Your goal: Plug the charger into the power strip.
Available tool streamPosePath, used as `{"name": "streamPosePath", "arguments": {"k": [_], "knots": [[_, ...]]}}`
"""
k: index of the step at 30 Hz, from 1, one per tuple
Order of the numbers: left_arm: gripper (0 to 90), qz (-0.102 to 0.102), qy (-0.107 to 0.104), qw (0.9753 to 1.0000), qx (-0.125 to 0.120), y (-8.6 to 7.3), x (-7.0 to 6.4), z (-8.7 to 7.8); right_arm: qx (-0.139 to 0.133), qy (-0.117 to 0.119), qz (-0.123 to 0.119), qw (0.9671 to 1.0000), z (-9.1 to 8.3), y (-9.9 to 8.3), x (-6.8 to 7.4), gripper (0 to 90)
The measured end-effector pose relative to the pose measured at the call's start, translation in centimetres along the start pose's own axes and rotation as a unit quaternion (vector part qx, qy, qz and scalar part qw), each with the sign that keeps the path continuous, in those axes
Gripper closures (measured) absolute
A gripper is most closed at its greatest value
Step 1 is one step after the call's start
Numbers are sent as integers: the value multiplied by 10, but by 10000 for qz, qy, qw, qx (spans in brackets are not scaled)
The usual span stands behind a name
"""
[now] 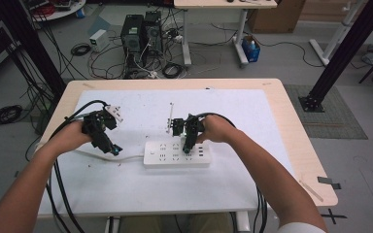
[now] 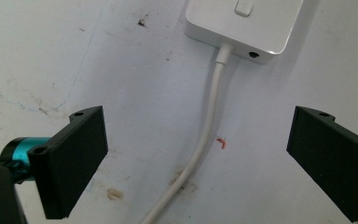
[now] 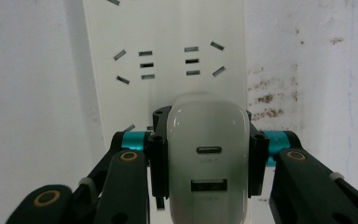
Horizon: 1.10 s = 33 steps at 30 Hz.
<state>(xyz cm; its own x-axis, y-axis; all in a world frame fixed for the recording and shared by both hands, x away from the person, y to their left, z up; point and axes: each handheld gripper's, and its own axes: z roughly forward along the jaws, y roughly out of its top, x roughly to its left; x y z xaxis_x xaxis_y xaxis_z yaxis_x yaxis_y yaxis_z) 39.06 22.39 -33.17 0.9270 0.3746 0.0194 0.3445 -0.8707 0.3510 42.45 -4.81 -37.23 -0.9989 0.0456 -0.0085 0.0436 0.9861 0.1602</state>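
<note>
Right gripper view: a white charger point(image 3: 208, 158) stands clamped between the right tool's point(image 3: 208, 161) jaws, USB ports facing the camera, directly over the white power strip point(image 3: 168, 70). The strip lies lengthwise across the white worktop point(image 1: 252, 111), its cord point(image 2: 205, 135) running between the left tool's point(image 2: 196, 158) wide-open jaws. Cables and computers crowd the floor point(image 1: 272, 58) beyond.

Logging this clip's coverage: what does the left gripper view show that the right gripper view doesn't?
Left gripper view: the open left gripper above the white cable that enters the strip's end, beside a button. Right gripper view: the right gripper shut on a white charger over the socket slots. Shared: the white power strip on the stained white table cover.
</note>
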Motion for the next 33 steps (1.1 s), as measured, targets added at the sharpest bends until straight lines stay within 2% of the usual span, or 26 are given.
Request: {"name": "streamPosePath", "arguments": {"k": [1, 5, 12, 13, 14, 15, 16, 17, 18, 19, 21, 22, 23, 24, 25, 26, 27, 29, 31, 32, 33], "knots": [[51, 33, -27, 10000, 25, 0, 0, 1, -52, 85, 64, 9999, 1, -1, -2, 627], [51, 36, -19, 10000, 58, 2, 0, 3, -154, 93, 125, 9998, 3, -4, -2, 627], [51, 58, -25, 10000, 31, 3, -3, 3, -4, -45, -25, 10000, 3, -1, 2, 620], [51, 52, -27, 10000, 38, 3, -3, 3, 45, -75, 30, 10000, 4, 0, 3, 610], [51, 56, -31, 10000, 56, 3, -3, 3, 79, -71, 56, 9999, 4, 1, 3, 495], [51, 49, -28, 10000, 54, 3, -3, 3, 109, -118, 177, 9997, 6, 1, 2, 335], [51, 61, -32, 9999, 84, 3, -4, 3, -51, -186, 359, 9992, 4, 0, 1, 312], [51, 78, -39, 9999, 78, 3, -4, 3, -314, -54, 561, 9979, 0, -3, -1, 291], [51, 102, -48, 9999, 90, 3, -4, 2, -559, 36, 736, 9957, -5, -6, -4, 238], [51, 69, -48, 9999, 55, 3, -3, 3, -740, -25, 945, 9928, -9, -10, -5, 218], [51, 47, -62, 10000, 47, 2, -1, 2, -949, -17, 1175, 9885, -20, -20, -7, 207], [51, 0, -50, 10000, -3, 2, 0, 1, -1037, -130, 1310, 9859, -26, -26, -7, 149], [51, -30, -52, 10000, -12, 2, 1, 1, -1124, -262, 1521, 9816, -34, -36, -8, 123], [51, -34, -73, 10000, -23, 1, 2, 0, -1114, -317, 1697, 9787, -39, -42, -9, 122], [51, -63, -83, 9999, -59, 0, 2, 0, -1207, -322, 1807, 9756, -48, -56, -10, 122], [51, -81, -99, 9999, -71, -1, 3, 0, -1335, -337, 1806, 9739, -54, -64, -9, 122], [51, -69, -95, 9999, -54, -1, 4, -1, -1475, -419, 1955, 9686, -64, -79, -9, 122], [51, -100, -68, 9999, -52, -3, 6, -2, -1477, -639, 2255, 9609, -76, -101, -8, 122], [51, -123, -58, 9999, -31, -3, 8, -2, -1429, -669, 2637, 9516, -85, -127, -6, 121], [51, -146, -38, 9999, -47, -4, 8, -2, -1290, -680, 2787, 9492, -87, -139, -5, 107], [51, -141, -12, 9999, -42, -4, 8, -3, -1086, -705, 2925, 9475, -88, -150, -4, 17]]}}
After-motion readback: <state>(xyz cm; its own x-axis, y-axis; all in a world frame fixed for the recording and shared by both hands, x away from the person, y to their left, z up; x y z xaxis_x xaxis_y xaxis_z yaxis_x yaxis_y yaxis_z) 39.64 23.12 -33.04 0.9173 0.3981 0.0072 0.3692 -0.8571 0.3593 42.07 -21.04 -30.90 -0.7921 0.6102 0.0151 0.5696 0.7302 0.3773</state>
